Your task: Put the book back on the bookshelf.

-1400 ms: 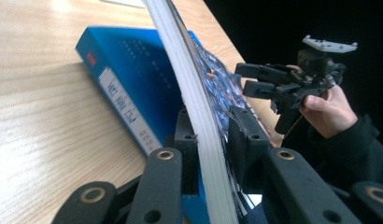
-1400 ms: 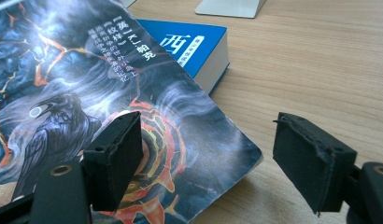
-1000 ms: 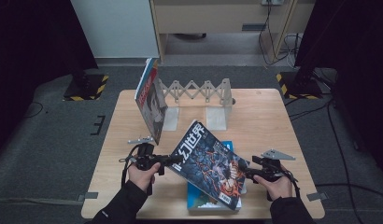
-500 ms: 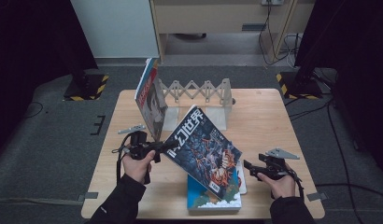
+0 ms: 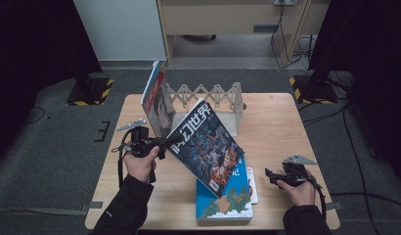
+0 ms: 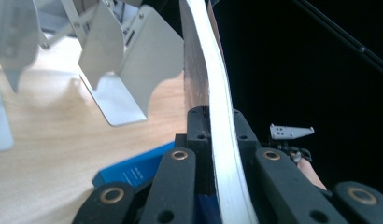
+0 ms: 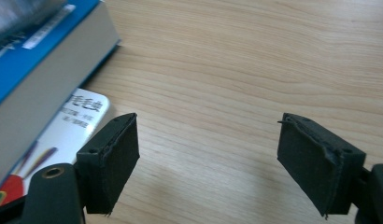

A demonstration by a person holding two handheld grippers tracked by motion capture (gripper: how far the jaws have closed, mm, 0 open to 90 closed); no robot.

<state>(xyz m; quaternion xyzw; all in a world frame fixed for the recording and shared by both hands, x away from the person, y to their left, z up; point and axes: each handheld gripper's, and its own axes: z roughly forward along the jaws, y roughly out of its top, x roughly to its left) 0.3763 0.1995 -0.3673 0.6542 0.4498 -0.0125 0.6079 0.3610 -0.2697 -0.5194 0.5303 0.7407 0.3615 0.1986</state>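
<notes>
Black jaws of the left gripper (image 5: 162, 143) are clamping the edge of a magazine (image 5: 206, 142), holding it tilted above the middle of the wooden tabletop (image 5: 277, 122), over a blue book (image 5: 228, 200) lying near the front edge. The right gripper (image 5: 272, 176) is resting near the front right corner, its jaws standing wide apart and gripping nothing. A metal rack (image 5: 213, 98) is standing toward the far edge.

Black long sleeves on both forearms, bare hands beyond the cuffs. Left gripper (image 5: 162, 143) and right gripper (image 5: 270, 175) both black, each topped by a grey three-cornered plate and trailing a thin black cable. Fingers (image 7: 109, 161) squared off, faced with matt black pads frayed at the edges, hinged on links with brass-ringed pivots.
</notes>
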